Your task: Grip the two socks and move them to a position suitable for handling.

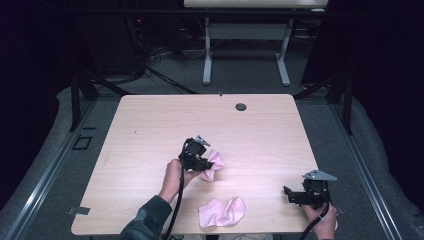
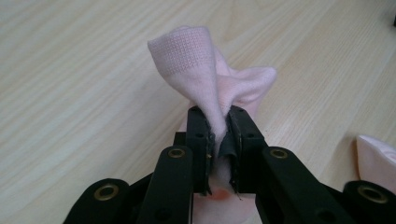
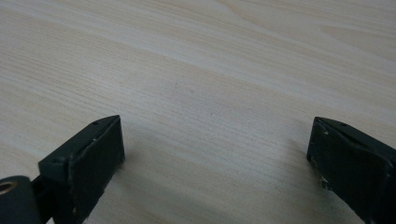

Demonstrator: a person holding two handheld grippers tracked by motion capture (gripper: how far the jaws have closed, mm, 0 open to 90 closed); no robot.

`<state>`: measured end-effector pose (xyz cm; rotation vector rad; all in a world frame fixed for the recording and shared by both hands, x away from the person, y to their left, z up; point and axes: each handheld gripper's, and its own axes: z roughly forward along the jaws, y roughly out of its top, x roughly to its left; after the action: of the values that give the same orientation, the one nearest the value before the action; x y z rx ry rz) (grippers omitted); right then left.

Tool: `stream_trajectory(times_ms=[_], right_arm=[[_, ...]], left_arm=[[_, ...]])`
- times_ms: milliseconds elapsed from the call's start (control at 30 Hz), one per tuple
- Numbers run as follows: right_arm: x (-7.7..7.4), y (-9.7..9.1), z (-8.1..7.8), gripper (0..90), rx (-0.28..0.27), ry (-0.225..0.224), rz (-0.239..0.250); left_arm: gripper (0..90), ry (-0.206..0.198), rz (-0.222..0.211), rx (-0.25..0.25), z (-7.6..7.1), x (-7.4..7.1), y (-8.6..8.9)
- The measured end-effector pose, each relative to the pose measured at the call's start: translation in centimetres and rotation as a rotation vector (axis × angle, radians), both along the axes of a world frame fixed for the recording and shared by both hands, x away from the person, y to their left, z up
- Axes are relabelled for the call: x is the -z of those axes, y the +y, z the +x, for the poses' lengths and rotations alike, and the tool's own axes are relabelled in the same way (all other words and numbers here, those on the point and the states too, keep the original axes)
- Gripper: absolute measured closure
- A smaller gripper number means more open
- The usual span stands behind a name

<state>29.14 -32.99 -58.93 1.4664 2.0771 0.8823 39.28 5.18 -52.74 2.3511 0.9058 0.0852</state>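
Note:
A pale pink sock (image 1: pixel 212 164) hangs from my left gripper (image 1: pixel 199 159) over the middle of the wooden table (image 1: pixel 150 130). In the left gripper view the jaws are pinched on the sock (image 2: pixel 205 79), and its ribbed cuff stands up above my left gripper (image 2: pixel 220 126). A second pink sock (image 1: pixel 223 211) lies crumpled near the table's front edge; a corner of this second sock (image 2: pixel 377 161) shows at the right of the left gripper view. My right gripper (image 1: pixel 295 195) rests at the front right. In its own view my right gripper (image 3: pixel 215 149) is wide open over bare wood.
A round cable hole (image 1: pixel 241 106) sits near the table's far edge. Beyond it stand a white table frame (image 1: pixel 207 55) and cables on the grey floor. Black frame posts (image 1: pixel 76 95) flank the table.

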Motion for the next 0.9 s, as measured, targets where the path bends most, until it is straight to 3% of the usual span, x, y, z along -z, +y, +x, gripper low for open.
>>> stream_trajectory(times_ms=[333, 567, 633, 733, 800, 900], right_arm=[[0.0, 0.0, 0.0, 3.1, 0.001, -0.002, 0.002], [0.0, 0.0, 0.0, 3.4, 0.002, -0.002, 0.002], [0.0, 0.0, 0.0, 3.8, 0.004, -0.004, 0.004], [0.0, 0.0, -0.1, 5.8, -0.001, -0.008, 0.004], [-0.1, 0.1, -0.1, 0.0, -0.006, -0.008, -0.01], [-0.4, 0.3, -0.2, 0.0, -0.017, 0.0, -0.006]], left_arm=[[75.9, 0.047, 0.058, 0.015, 0.3, 2.5, -2.1], [71.1, 0.045, 0.048, 0.021, 0.4, 2.7, -2.3], [62.1, 0.039, 0.04, 0.029, 0.4, 2.6, -2.3], [41.9, 0.006, 0.031, 0.018, 0.1, 2.0, -2.0], [30.7, -0.016, 0.026, 0.007, -0.2, 1.4, -1.7], [20.1, -0.051, 0.015, -0.012, -0.9, 0.2, -0.9]])
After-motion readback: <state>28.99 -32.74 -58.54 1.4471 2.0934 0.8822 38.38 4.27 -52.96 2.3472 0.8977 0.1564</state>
